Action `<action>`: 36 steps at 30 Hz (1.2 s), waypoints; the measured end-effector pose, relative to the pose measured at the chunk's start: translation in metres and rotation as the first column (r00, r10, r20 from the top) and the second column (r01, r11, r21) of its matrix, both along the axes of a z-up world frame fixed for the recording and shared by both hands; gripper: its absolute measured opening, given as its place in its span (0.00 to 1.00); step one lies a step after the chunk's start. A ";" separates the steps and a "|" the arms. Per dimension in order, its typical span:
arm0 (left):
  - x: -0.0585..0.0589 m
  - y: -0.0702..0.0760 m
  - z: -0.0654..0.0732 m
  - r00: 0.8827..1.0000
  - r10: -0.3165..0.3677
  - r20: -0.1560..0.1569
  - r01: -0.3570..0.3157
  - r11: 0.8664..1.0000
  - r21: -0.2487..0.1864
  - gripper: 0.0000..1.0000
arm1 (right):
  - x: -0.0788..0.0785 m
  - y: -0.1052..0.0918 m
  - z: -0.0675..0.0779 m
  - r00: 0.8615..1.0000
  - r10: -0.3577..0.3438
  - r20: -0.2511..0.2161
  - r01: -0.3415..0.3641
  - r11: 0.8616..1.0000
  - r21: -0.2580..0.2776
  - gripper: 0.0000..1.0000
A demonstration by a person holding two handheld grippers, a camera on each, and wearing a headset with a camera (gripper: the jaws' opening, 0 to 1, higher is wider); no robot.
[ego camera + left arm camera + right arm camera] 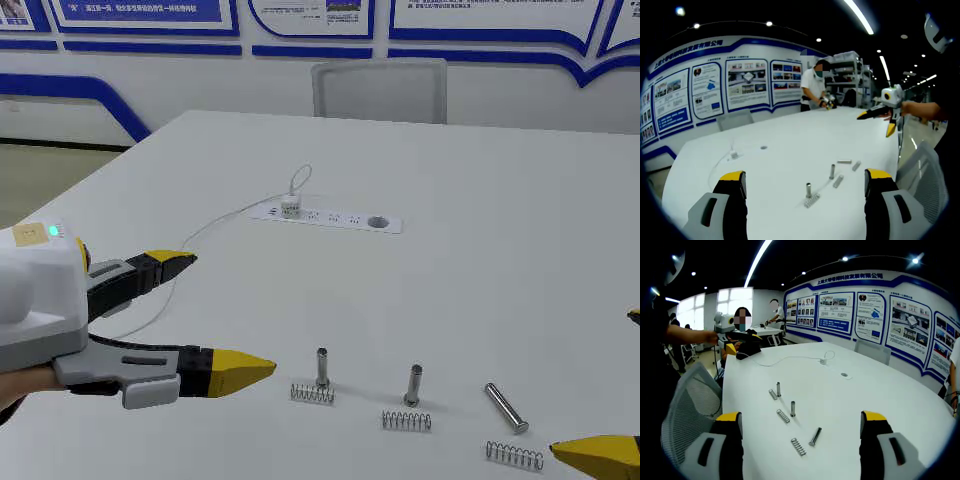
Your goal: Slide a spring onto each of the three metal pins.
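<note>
Though laid out ready, not yet begun: no spring on any pin, all three pairings left to do. Taken from left to right in the head view: left gripper (215,312) hovering above the white table (480,200), jaws spread wide, holding nothing and touching nothing. Next, left pin (322,365) standing upright, with left spring (312,394) lying just beside its foot. Then middle pin (414,383), also upright, with middle spring (406,421) flat on the table just in front. Then right pin (506,408) lying on its side (most likely needs picking up or standing up before threading), right spring (514,456) close by but apart from it. Last, right gripper (596,384) at the frame's edge, yellow tips far apart, empty, lower tip near the right spring and seemingly clear of it. Further back, well apart from the work: power strip (335,216) set into the table, with a small white plug (291,207) and thin cable (200,240).
</note>
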State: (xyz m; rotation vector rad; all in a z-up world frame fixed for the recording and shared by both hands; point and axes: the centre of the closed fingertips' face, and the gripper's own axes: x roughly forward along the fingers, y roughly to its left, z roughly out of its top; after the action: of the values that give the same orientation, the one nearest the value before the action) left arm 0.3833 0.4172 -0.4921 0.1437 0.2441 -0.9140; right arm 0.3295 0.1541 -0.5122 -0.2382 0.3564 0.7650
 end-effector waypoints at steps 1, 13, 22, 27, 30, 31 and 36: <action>0.000 0.001 0.000 1.000 0.001 -0.002 -0.001 1.000 0.000 1.00 | 0.000 0.001 0.000 1.000 0.002 0.000 -0.002 1.000 0.001 0.99; -0.001 0.004 -0.001 1.000 0.011 0.005 -0.011 1.000 -0.009 1.00 | -0.007 0.008 -0.011 0.999 0.043 -0.033 -0.045 0.998 -0.043 0.99; -0.002 0.002 0.000 1.000 0.003 0.002 -0.003 0.999 -0.033 1.00 | -0.007 0.007 -0.019 0.997 0.057 -0.056 -0.062 0.995 -0.083 0.99; -0.004 0.002 0.000 1.000 -0.002 0.003 0.002 1.000 -0.027 1.00 | -0.007 0.001 -0.020 0.997 0.046 -0.058 -0.051 0.995 -0.080 0.99; -0.005 0.003 0.000 1.000 -0.005 0.001 0.005 1.000 -0.026 1.00 | -0.007 0.001 -0.020 0.998 0.040 -0.055 -0.044 0.996 -0.071 0.99; -0.005 0.003 0.000 1.000 -0.007 -0.002 0.007 1.000 -0.028 1.00 | -0.007 0.000 -0.020 0.998 0.037 -0.057 -0.042 0.996 -0.073 0.99; -0.007 0.004 0.000 1.000 -0.007 -0.011 0.006 1.000 -0.027 1.00 | -0.008 0.001 -0.023 0.997 0.049 -0.067 -0.056 0.994 -0.099 0.99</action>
State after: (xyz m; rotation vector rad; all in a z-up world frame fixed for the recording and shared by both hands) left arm 0.3765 0.4213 -0.4916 0.1144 0.2417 -0.9245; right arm 0.3213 0.1552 -0.5349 -0.3191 0.4518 0.8090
